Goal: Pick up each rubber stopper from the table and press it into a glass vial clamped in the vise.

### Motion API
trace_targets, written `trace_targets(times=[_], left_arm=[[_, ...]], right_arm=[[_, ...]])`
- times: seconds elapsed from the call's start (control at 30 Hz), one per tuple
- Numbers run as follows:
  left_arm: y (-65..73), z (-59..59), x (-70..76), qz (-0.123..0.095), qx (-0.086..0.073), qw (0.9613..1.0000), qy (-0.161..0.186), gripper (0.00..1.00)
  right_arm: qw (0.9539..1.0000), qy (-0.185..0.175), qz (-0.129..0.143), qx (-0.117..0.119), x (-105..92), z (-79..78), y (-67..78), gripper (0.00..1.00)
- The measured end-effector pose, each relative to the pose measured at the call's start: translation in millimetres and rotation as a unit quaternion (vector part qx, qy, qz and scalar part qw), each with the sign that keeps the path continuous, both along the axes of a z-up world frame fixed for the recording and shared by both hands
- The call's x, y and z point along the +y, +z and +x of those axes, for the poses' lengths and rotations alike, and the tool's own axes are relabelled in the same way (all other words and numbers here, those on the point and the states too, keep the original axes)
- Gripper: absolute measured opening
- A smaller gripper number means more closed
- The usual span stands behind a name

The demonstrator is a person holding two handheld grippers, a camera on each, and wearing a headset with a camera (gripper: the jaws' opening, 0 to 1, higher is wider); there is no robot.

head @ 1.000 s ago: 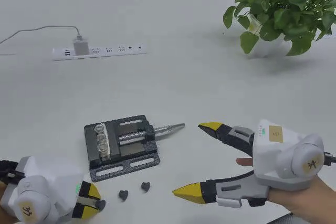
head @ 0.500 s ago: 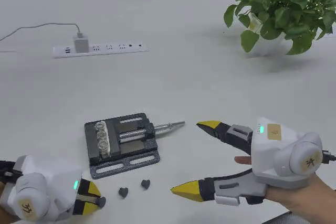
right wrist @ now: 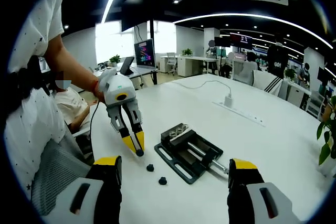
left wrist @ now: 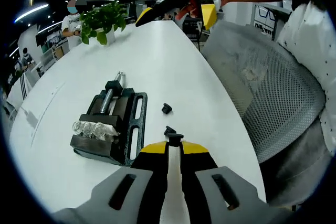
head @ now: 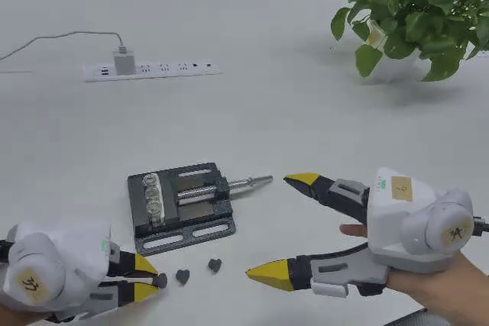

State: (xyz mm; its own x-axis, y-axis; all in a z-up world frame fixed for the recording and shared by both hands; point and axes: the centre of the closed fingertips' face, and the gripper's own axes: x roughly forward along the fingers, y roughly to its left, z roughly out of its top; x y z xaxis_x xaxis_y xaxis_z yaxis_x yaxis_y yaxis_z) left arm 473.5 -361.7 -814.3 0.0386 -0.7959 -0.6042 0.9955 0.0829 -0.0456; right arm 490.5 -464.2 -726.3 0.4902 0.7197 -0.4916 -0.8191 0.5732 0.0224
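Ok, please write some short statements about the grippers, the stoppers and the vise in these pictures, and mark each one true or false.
1. The left gripper is shut on a rubber stopper. True.
2. The right gripper is shut. False: its jaws stand wide apart and hold nothing.
3. Two loose stoppers lie on the table near the vise, not touching it. True.
4. The vise clamps a single vial. False: three vials stand in a row in it.
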Motion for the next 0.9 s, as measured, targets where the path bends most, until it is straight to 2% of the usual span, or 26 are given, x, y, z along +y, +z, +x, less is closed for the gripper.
trace_targets(times=[0.1,0.2,0.23,0.37,0.5,0.57,0.63,0.73,0.8,0.9], left_arm=[[19.3,-0.5,-3.8,-0.029,0.007,0.9991,0.029,0.04],[41.1,-2.1,-9.0,-0.068,0.021,0.9958,0.058,0.04],[46.6,-2.8,-10.0,-0.076,0.02,0.995,0.062,0.04],[75.4,-3.9,-14.0,-0.123,0.032,0.9872,0.097,0.04],[102.2,-5.0,-14.3,-0.155,0.03,0.9804,0.118,0.04],[112.3,-5.5,-13.8,-0.165,0.03,0.9779,0.124,0.04],[124.3,-5.7,-13.0,-0.177,0.027,0.975,0.132,0.04],[137.3,-7.7,-12.2,-0.184,0.018,0.9735,0.135,0.04],[145.7,-9.4,-12.2,-0.191,0.014,0.9721,0.136,0.04],[154.2,-11.9,-13.1,-0.197,0.01,0.9707,0.137,0.04]], right_arm=[[0.9999,0.009,0.008,-0.006,8.9,1.3,10.4,0.81],[0.9996,0.024,0.012,-0.014,19.7,1.8,21.3,0.79],[0.9994,0.028,0.014,-0.013,22.7,1.7,24.4,0.78],[0.9984,0.048,0.026,-0.014,36.2,2.3,41.0,0.72],[0.9958,0.082,0.042,-0.005,51.7,-3.6,57.8,0.58],[0.9941,0.1,0.043,0.007,57.1,-8.4,61.2,0.51],[0.9919,0.123,0.032,0.003,62.9,-12.2,65.3,0.44],[0.9896,0.142,0.021,0.005,70.0,-16.6,70.5,0.41],[0.987,0.161,0.004,0.003,72.8,-19.6,72.2,0.38],[0.9844,0.176,-0.001,0.007,77.8,-22.9,78.3,0.33]])
